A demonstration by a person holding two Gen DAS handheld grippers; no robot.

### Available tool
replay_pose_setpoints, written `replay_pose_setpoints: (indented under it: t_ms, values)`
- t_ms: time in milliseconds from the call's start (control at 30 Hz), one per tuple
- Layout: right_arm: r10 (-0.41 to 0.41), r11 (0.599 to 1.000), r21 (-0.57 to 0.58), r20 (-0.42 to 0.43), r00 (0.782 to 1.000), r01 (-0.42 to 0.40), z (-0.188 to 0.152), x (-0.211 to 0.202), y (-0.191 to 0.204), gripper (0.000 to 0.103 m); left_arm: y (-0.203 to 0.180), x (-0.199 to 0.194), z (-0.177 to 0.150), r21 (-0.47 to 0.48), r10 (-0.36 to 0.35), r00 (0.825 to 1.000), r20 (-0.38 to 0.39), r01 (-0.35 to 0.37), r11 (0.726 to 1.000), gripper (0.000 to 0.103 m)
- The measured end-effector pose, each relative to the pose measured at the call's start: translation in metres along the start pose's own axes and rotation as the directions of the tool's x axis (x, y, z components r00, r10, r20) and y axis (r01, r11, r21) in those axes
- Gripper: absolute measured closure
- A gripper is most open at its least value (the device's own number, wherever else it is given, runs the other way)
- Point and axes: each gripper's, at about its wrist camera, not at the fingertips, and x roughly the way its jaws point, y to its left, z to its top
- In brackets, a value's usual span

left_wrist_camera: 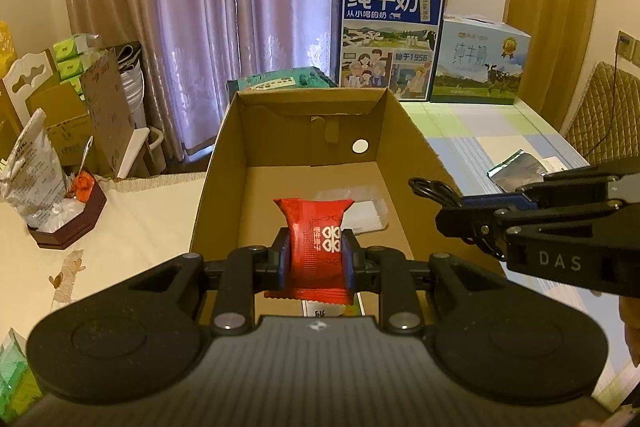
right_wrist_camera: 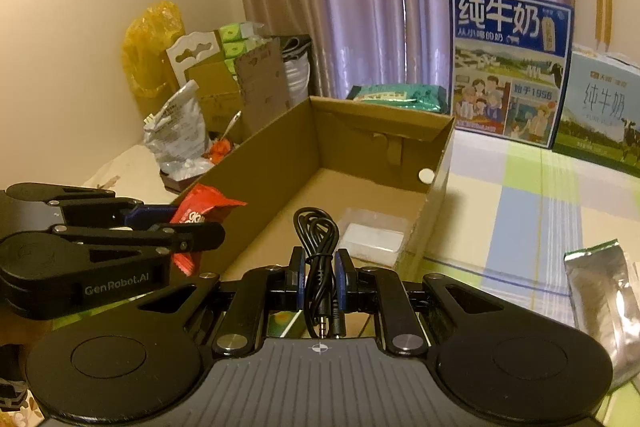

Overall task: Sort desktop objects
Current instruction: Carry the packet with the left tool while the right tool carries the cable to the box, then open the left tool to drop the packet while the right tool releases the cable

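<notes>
Though judged under way, looked well short of finished. On the checked table (left_wrist_camera: 500, 131), offered one open cardboard box (left_wrist_camera: 224, 163) as the sorting place, with only a clear packet (left_wrist_camera: 360, 207) lying flat on its floor. Carried two more items at the box's near end, neither yet let go. Had the left gripper (left_wrist_camera: 314, 253) clamped narrow on a red snack packet (left_wrist_camera: 316, 227), upright above the near wall. Had the right gripper (right_wrist_camera: 320, 275) pinched almost closed on a coiled black cable (right_wrist_camera: 316, 239), held near the box's near right corner. Left out on the cloth a silver pouch (left_wrist_camera: 518, 169), right of the box and well apart from it, probably next to be sorted.

From the left wrist, looked straight down the box's length, but caught only the cable's loop poking past the right gripper's fingers. From the right wrist, added the cable's plugs hanging back toward the camera and the squeeze on the bundle. Also gave the red packet side-on at the box's near left edge; could not tell whether already inside the rim.
</notes>
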Motion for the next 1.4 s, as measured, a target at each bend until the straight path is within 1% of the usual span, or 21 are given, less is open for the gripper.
replay_pose_setpoints:
  t_ms: [233,333,367,400,533,600,667,767,867,967,1033,1067,1100,1133,1167,1200,1233,1300,1400]
  values:
    - [-0.005,1.000,0.003,-0.012,1.000,0.005,-0.002,0.009,-0.002,0.091,0.003,0.011,0.000,-0.011,0.001,1.000,-0.007,-0.001,1.000,0.082]
    - [-0.007,1.000,0.004,-0.012,1.000,0.007,-0.002,0.010,-0.003,0.091,0.004,0.014,0.000,-0.013,0.024,1.000,-0.008,-0.025,1.000,0.081]
    - [-0.007,1.000,0.003,-0.013,1.000,0.007,-0.002,0.011,-0.004,0.091,0.005,0.014,0.000,-0.018,0.030,1.000,-0.007,-0.030,0.999,0.077]
    - [-0.007,1.000,0.002,-0.012,1.000,0.007,-0.002,0.011,-0.004,0.091,0.006,0.014,-0.001,-0.027,0.033,0.999,-0.005,-0.034,0.999,0.068]
    - [-0.011,1.000,0.011,-0.013,1.000,0.011,-0.003,0.012,-0.006,0.091,0.011,0.014,-0.005,-0.038,0.036,0.999,-0.008,-0.037,0.999,0.054]
    - [-0.011,1.000,0.017,-0.015,1.000,0.011,-0.003,0.013,-0.007,0.091,0.011,0.013,-0.007,-0.034,0.040,0.999,-0.012,-0.040,0.999,0.037]
    - [-0.010,1.000,0.024,-0.012,1.000,0.010,-0.002,0.014,-0.006,0.091,0.012,0.010,-0.009,-0.036,0.044,0.999,-0.012,-0.045,0.998,0.026]
    - [-0.001,0.999,0.034,-0.001,1.000,0.001,0.000,0.015,-0.005,0.091,0.013,0.007,-0.011,-0.036,0.051,0.999,-0.013,-0.051,0.998,0.023]
    - [0.016,0.999,0.045,0.031,0.999,-0.017,0.002,0.011,-0.008,0.091,0.015,0.004,-0.012,-0.036,0.056,0.998,-0.014,-0.056,0.998,0.020]
    - [-0.001,0.998,0.057,0.059,0.998,-0.002,0.003,0.002,-0.012,0.089,0.017,0.000,-0.013,-0.035,0.056,0.998,-0.014,-0.057,0.998,0.019]
    - [-0.016,0.997,0.078,0.072,0.997,0.010,0.003,-0.004,-0.017,0.086,0.017,-0.002,-0.013,-0.038,0.054,0.999,-0.008,-0.054,0.998,0.017]
    - [-0.023,0.996,0.088,0.078,0.997,0.017,0.002,-0.007,-0.020,0.080,0.017,-0.004,-0.013,-0.041,0.050,0.999,0.000,-0.050,0.998,0.012]
    - [-0.031,0.995,0.100,0.085,0.996,0.023,0.001,-0.011,-0.024,0.069,0.016,-0.005,-0.014,-0.046,0.045,0.999,0.009,-0.045,0.998,0.007]
    - [-0.038,0.994,0.109,0.094,0.995,0.028,0.000,-0.015,-0.027,0.063,0.015,-0.008,-0.014,-0.051,0.039,0.999,0.021,-0.038,0.998,0.006]
    - [-0.048,0.992,0.120,0.105,0.993,0.035,-0.002,-0.021,-0.030,0.052,0.013,-0.009,-0.013,-0.055,0.037,0.999,0.027,-0.035,0.998,0.003]
    - [-0.055,0.991,0.128,0.113,0.992,0.041,-0.004,-0.026,-0.033,0.044,0.012,-0.010,-0.013,-0.059,0.034,0.999,0.030,-0.032,0.998,0.003]
    - [-0.063,0.990,0.133,0.119,0.991,0.047,-0.006,-0.031,-0.036,0.041,0.011,-0.011,-0.012,-0.064,0.031,0.999,0.029,-0.029,0.997,0.002]
    - [-0.080,0.987,0.146,0.125,0.989,0.061,-0.011,-0.042,-0.041,0.031,0.009,-0.012,-0.011,-0.078,0.035,0.999,0.023,-0.033,0.996,0.001]
    - [-0.112,0.982,0.169,0.130,0.985,0.089,-0.023,-0.059,-0.051,0.021,0.006,-0.014,-0.011,-0.093,0.042,0.999,0.010,-0.041,0.995,0.001]
